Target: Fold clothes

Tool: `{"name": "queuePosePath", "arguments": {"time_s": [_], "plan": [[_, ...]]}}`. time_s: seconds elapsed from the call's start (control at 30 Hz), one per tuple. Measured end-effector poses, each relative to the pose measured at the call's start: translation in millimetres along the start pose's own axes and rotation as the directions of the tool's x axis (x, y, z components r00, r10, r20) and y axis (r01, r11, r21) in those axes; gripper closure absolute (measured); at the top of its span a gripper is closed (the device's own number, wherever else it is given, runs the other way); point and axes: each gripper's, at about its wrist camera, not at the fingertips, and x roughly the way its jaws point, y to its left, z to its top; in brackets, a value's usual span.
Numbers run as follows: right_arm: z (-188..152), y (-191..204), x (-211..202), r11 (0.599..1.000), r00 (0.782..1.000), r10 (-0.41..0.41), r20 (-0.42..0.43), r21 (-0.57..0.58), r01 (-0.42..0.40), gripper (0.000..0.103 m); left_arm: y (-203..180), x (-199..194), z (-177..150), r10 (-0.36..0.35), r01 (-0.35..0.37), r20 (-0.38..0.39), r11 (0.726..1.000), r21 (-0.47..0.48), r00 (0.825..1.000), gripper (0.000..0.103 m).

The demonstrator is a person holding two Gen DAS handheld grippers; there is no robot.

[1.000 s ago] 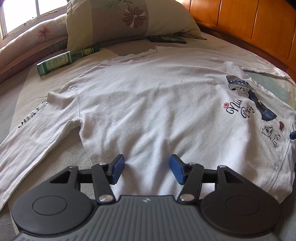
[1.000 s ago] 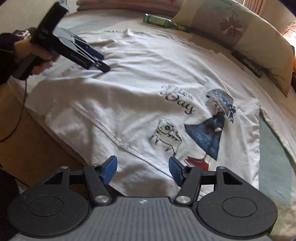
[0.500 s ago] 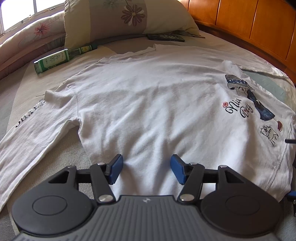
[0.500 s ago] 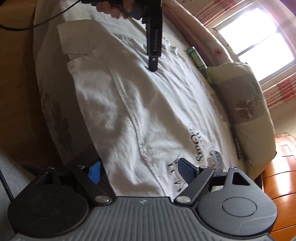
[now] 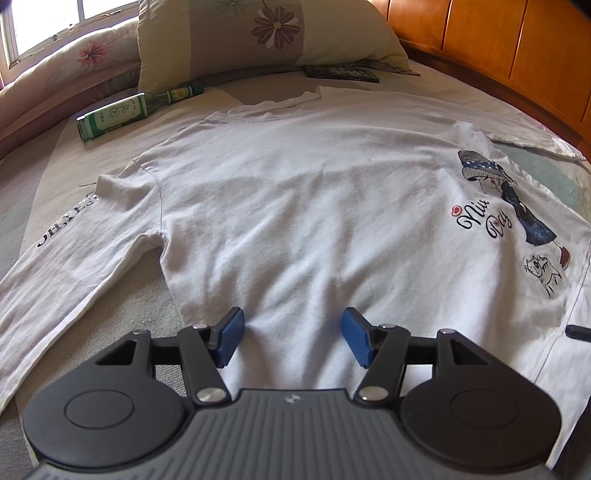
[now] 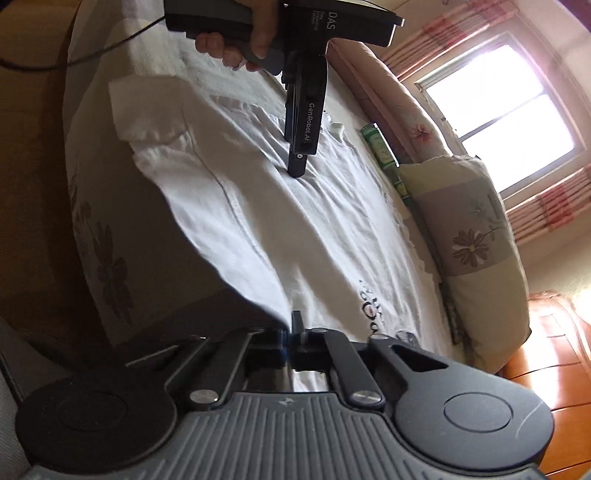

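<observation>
A white long-sleeved shirt (image 5: 303, 206) with a girl-and-cat print lies spread flat on the bed. My left gripper (image 5: 293, 338) stands open, its blue pads (image 5: 229, 334) set down on the shirt's body near the side seam, with fabric between them but not pinched. From the right wrist view the left gripper (image 6: 299, 162) shows as a dark tool pointing down onto the shirt (image 6: 295, 229), held by a hand (image 6: 229, 40). My right gripper (image 6: 291, 334) is rolled sideways and shut on the shirt's hem at the bed's edge. Its tip (image 5: 578, 332) peeks in at the right of the left wrist view.
A green bottle (image 5: 125, 114) lies at the head of the bed beside a flowered pillow (image 5: 266, 33), with a dark flat box (image 5: 341, 72) next to it. A wooden headboard (image 5: 517, 55) curves along the right. The mattress side (image 6: 110, 258) drops off below the hem.
My right gripper rolled sideways, dropped to the hem at the bed's edge, opened wide around it and then closed on it. The left gripper stayed where it was.
</observation>
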Motion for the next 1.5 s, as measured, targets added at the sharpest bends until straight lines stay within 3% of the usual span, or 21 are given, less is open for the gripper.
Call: {"name": "queuePosePath", "arguments": {"time_s": [0.13, 0.2, 0.27, 0.4, 0.5, 0.63, 0.77, 0.9, 1.03, 1.13, 1.17, 1.23, 1.37, 1.5], "plan": [[-2.3, -25.7, -12.4, 0.981, 0.985, 0.171, -0.023, 0.099, -0.168, 0.098, 0.0, -4.8, 0.8, 0.004, -0.004, 0.008, 1.0, 0.001, 1.0, 0.043], [-4.8, -36.2, -15.6, 0.958, 0.968, 0.25, -0.017, 0.148, -0.245, 0.086, -1.6, -11.4, 3.0, -0.01, 0.01, 0.043, 1.0, -0.008, 0.999, 0.046], [-5.8, -42.9, -20.0, 0.94, 0.956, 0.292, 0.004, 0.186, -0.288, 0.063, -6.1, -16.0, 3.7, -0.049, 0.048, 0.086, 0.999, 0.009, 0.995, 0.045], [-14.1, -66.6, -20.4, 0.927, 0.965, 0.259, 0.027, 0.275, -0.256, 0.05, -21.4, -11.4, -10.6, -0.077, 0.07, 0.046, 0.99, 0.122, 0.996, 0.044], [-26.8, -91.2, -15.4, 0.904, 0.974, 0.225, 0.02, 0.369, -0.216, 0.046, -1.2, -24.5, -33.5, -0.102, 0.1, 0.03, 0.993, 0.058, 0.994, 0.034], [-58.0, -134.5, -1.2, 0.841, 0.982, 0.186, -0.022, 0.521, -0.148, 0.04, 17.9, -51.7, -52.9, -0.031, 0.033, -0.033, 0.996, 0.081, 0.999, 0.033], [-99.9, -196.3, 25.2, 0.692, 0.987, 0.162, -0.021, 0.715, -0.098, 0.037, 15.5, -67.3, -32.3, -0.012, 0.008, 0.029, 0.993, 0.114, 1.0, 0.035], [-138.1, -253.5, 73.3, 0.503, 0.99, 0.131, -0.052, 0.864, -0.021, 0.037, -2.4, -44.8, 7.9, -0.133, 0.125, 0.07, 0.986, 0.114, 0.989, 0.035], [-172.7, -288.5, 122.1, 0.299, 0.988, 0.155, -0.011, 0.953, -0.036, 0.038, -32.3, -10.3, 37.6, -0.222, 0.212, 0.054, 0.966, 0.147, 0.974, 0.035], [-185.2, -299.3, 144.3, 0.216, 0.983, 0.178, 0.039, 0.973, -0.078, 0.038, -39.6, 7.0, 42.7, -0.236, 0.23, 0.024, 0.961, 0.152, 0.971, 0.034], [-185.7, -300.7, 149.0, 0.218, 0.983, 0.178, 0.043, 0.973, -0.082, 0.038, -38.1, 11.9, 40.9, -0.228, 0.224, 0.006, 0.964, 0.145, 0.974, 0.034], [-181.4, -300.9, 154.5, 0.265, 0.986, 0.164, 0.025, 0.962, -0.069, 0.039, -33.8, 21.2, 35.7, -0.2, 0.203, -0.036, 0.97, 0.133, 0.979, 0.034], [-171.6, -299.4, 144.9, 0.382, 0.993, 0.08, -0.089, 0.923, 0.052, 0.042, -16.4, 8.4, 13.3, -0.151, 0.159, -0.067, 0.979, 0.129, 0.986, 0.025], [-148.9, -279.3, 113.0, 0.417, 0.997, 0.055, -0.048, 0.908, 0.021, 0.041, -2.6, -7.9, 12.9, -0.13, 0.139, -0.117, 0.988, 0.071, 0.985, 0.027]]}}
